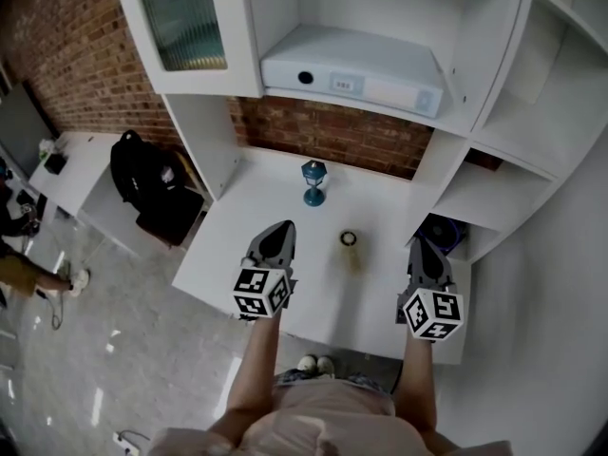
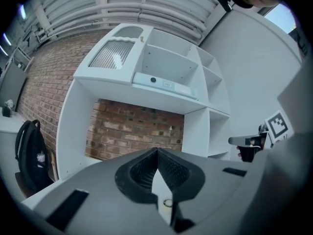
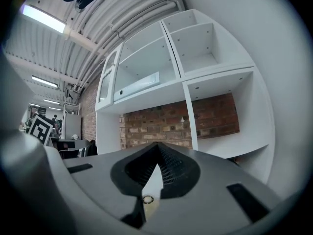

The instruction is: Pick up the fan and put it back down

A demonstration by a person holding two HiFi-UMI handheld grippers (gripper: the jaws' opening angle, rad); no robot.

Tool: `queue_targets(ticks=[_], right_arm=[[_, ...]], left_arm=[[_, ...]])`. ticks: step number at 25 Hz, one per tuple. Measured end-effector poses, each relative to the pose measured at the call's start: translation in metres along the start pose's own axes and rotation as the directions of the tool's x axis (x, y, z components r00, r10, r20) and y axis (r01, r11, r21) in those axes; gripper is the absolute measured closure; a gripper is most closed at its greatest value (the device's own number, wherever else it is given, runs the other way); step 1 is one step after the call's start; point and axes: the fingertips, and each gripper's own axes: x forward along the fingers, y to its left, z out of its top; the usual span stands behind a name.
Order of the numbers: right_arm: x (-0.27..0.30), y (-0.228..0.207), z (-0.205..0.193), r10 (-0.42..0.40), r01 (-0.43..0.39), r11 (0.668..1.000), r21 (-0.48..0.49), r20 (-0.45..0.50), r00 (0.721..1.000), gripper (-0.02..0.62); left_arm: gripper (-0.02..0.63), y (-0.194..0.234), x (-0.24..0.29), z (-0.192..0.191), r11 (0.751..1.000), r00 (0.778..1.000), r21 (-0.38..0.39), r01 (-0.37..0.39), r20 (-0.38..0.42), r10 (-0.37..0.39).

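I am holding my left gripper (image 1: pixel 280 229) and right gripper (image 1: pixel 419 246) over the white worktop's (image 1: pixel 226 245) front edge, jaws closed on nothing. The small blue fan (image 1: pixel 314 182) is standing near its back edge.

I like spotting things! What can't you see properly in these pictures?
- Dark thing in the right cubby: head view, half behind the right gripper.
- Small round thing on the desk: head view, too small to name.
- Binder label: head view, too small to read.
- Teal fan: in neither gripper view; their bodies fill the bottom.
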Motion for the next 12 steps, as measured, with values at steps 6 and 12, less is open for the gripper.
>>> queue_targets(ticks=[6,12], right_arm=[[-0.004,-0.010,0.004,-0.007,0.008,0.999,-0.037,0.014,1.000,0.578],[-0.003,-0.019,0.001,-0.023,0.023,1.000,-0.017,0.013,1.000,0.580]], left_arm=[[0.580,0.001,0.000,0.005,1.000,1.000,0.003,-0.004,0.012,0.004],[0.580,0.002,0.002,0.005,1.000,1.000,0.004,-0.004,0.012,0.004]])
